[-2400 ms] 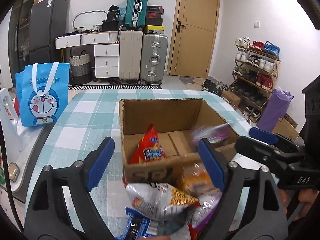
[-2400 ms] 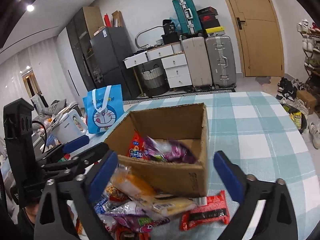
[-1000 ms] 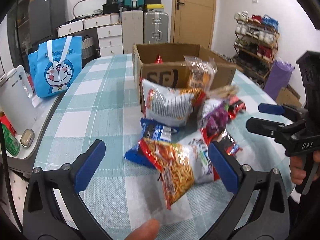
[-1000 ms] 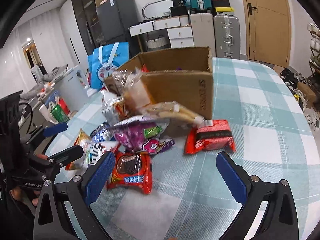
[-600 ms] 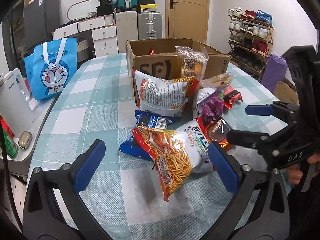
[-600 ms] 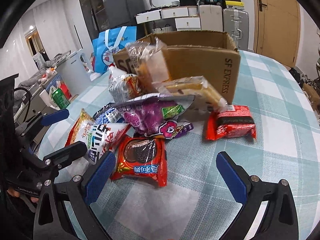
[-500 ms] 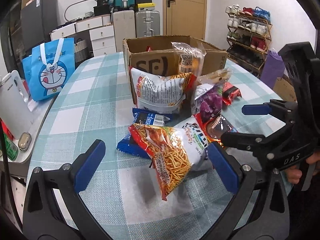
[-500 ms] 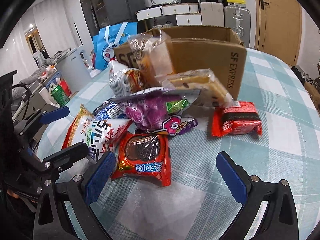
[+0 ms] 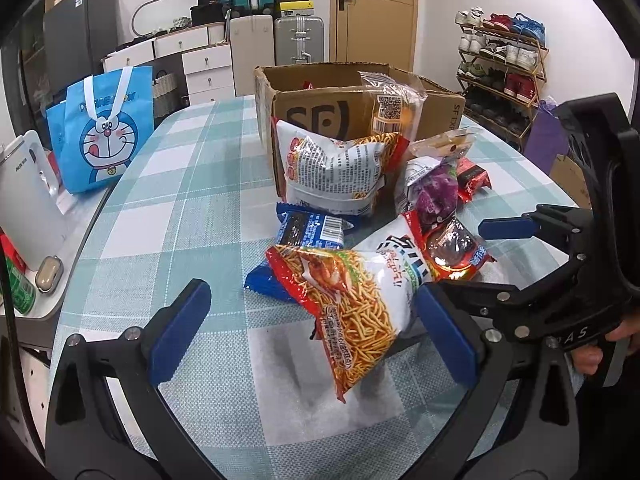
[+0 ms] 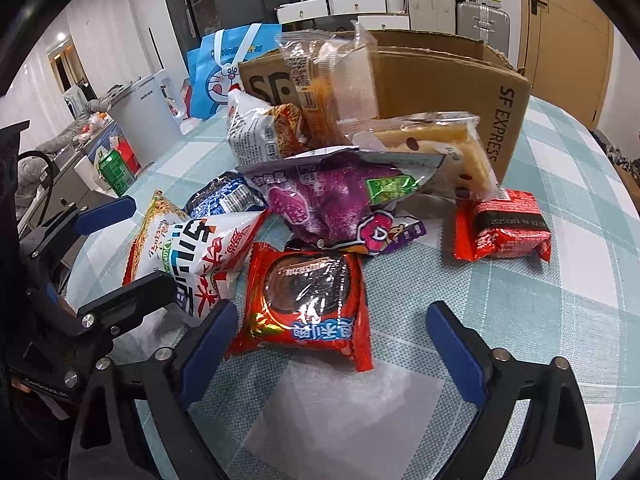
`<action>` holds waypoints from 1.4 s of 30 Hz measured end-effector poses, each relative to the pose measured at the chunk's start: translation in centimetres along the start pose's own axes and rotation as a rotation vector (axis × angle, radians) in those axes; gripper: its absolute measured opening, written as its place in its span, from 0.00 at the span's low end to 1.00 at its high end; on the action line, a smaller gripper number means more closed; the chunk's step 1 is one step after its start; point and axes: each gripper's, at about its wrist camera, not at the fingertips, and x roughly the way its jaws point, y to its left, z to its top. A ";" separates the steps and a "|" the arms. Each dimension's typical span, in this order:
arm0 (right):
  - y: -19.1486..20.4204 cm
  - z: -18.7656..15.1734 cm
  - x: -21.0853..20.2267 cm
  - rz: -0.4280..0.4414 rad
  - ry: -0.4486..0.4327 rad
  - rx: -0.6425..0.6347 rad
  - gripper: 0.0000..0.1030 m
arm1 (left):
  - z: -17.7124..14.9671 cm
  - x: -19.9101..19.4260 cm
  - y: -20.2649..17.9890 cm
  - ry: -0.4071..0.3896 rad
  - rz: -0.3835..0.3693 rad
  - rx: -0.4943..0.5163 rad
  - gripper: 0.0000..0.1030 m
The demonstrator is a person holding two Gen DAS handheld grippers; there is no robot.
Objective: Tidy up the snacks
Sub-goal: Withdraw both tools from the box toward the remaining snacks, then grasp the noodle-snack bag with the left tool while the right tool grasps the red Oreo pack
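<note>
Right wrist view, right claw (image 10: 334,340) closing around cookie packet (image 10: 306,296), box (image 10: 440,76) contents hidden, left claw (image 9: 312,330) wide.

The place was a lived-in home, a combined dining and entry room. A table (image 9: 192,200) with a checked cloth stood in the middle. Suitcases (image 9: 298,40) and white drawers (image 9: 208,68) lined the far wall beside a wooden door (image 9: 376,12). A rack of shoes (image 9: 500,64) stood along the right wall. A cartoon gift bag (image 9: 102,128) and a white kettle (image 9: 24,208) sat on a side counter, with a dark refrigerator (image 9: 76,28) behind.
</note>
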 end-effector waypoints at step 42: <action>-3.0 -2.4 -3.0 -0.005 -0.020 -0.010 0.47 | -0.4 2.8 -2.7 0.081 -0.092 -0.005 0.70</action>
